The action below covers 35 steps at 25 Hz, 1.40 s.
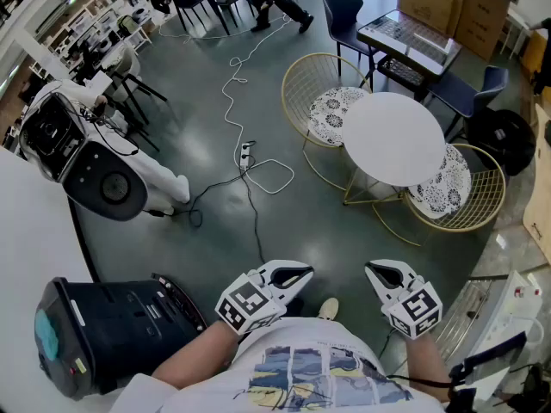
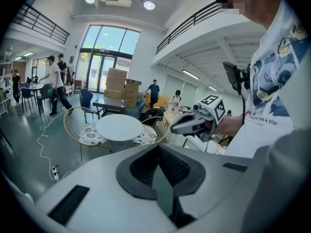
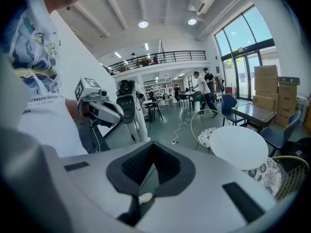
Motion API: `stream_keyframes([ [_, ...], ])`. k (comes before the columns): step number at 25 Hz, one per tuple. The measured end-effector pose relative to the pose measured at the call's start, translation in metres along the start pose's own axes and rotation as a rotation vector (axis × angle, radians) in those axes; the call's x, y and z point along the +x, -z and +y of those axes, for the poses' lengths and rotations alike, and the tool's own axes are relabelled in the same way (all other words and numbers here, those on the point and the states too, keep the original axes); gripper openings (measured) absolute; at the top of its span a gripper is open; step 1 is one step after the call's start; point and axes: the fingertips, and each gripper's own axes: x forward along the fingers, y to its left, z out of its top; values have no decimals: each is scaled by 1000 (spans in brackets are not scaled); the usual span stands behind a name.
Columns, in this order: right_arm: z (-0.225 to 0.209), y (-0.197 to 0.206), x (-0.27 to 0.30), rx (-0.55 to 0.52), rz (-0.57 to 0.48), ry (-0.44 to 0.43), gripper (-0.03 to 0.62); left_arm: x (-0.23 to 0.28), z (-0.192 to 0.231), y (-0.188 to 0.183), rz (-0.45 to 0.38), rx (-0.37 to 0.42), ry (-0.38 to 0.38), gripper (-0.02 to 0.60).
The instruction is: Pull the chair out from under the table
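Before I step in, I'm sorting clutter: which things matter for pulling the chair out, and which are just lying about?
Job: left wire chair, right wire chair, round white table, left gripper, right gripper (both shut, empty).
Lying about: power strip, white robot, black case, cardboard boxes, dark blue chairs.

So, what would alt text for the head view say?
Seen from above, a person holds the left claw and the right claw, both shut and empty, near their body. Ahead, a round white table stands between the left gold wire chair and the right gold wire chair, both partly under it.
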Motion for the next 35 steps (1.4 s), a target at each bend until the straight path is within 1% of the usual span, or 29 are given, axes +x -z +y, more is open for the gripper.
stream_keyframes([
  [3, -4, -6, 5, 22, -40, -9, 9, -8, 6, -7, 0, 24, -35, 11],
  [6, -15, -13, 13, 52, -70, 3, 11, -8, 19, -15, -7, 47, -47, 11],
  [10, -32, -27, 30, 41, -79, 37, 11, -5, 40, -19, -28, 38, -34, 11],
  [14, -47, -49, 61, 30, -71, 58, 12, -4, 78, -24, -47, 30, -8, 11],
  [19, -64, -76, 121, 41, -45, 122, 15, -10, 159, -37, -77, 45, 24, 11],
  [20, -68, -83, 135, 38, -42, 136, 26, -13, 177, -40, -79, 44, 32, 11],
  [24, -88, -118, 187, 37, -34, 217, 132, -21, 246, -51, -68, 41, 60, 11],
  [25, -92, -126, 199, 35, -35, 235, 147, -22, 263, -52, -60, 42, 61, 11],
  [27, -103, -138, 221, 38, -45, 264, 155, -20, 297, -53, -46, 45, 59, 11],
  [29, -116, -144, 238, 56, -45, 282, 163, -12, 329, -56, -39, 30, 50, 12],
  [32, -142, -146, 248, 88, -26, 305, 164, 9, 370, -66, -33, -6, 33, 15],
  [33, -155, -147, 249, 93, -21, 315, 164, 20, 384, -70, -26, -17, 29, 27],
  [35, -188, -149, 253, 99, -15, 334, 169, 47, 411, -78, 1, -34, 20, 79],
])
